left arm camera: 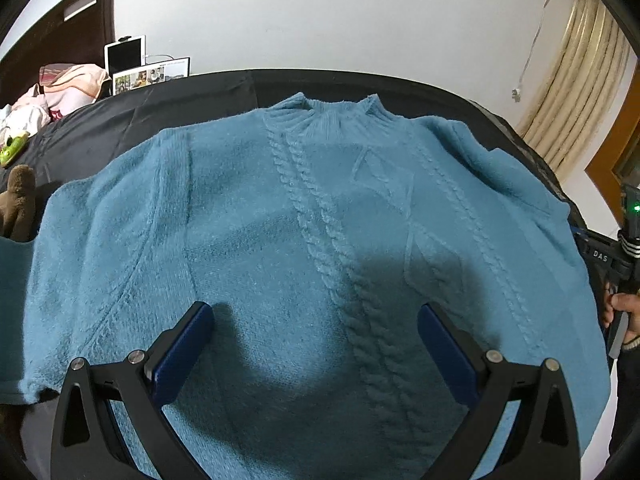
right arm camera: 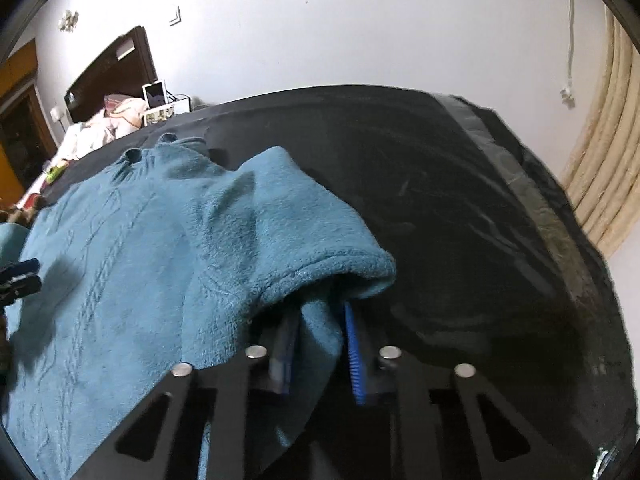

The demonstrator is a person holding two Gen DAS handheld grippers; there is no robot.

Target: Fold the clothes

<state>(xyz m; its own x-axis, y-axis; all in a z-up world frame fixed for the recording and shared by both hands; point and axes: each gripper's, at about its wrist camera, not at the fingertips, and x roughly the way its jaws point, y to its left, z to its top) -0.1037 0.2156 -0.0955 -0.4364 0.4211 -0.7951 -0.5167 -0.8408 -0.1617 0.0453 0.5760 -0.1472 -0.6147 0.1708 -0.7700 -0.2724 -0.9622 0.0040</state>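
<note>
Blue fuzzy cable-knit sweater [left arm camera: 312,216] lies flat on black tabletop [right arm camera: 460,200]. Left tongs [left arm camera: 316,340] spread, hovering above sweater body. Right tongs [right arm camera: 320,344] pinch sleeve edge. Step: first sleeve fold. Next: carry sleeve across body toward left tongs.

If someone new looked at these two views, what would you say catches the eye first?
A big blue cable-knit sweater spread front-up over the black table fills the left wrist view. The left gripper hovers open above its lower middle. In the right wrist view, the right gripper is shut on a fold of the sweater's side, bunched up at the edge.
</note>
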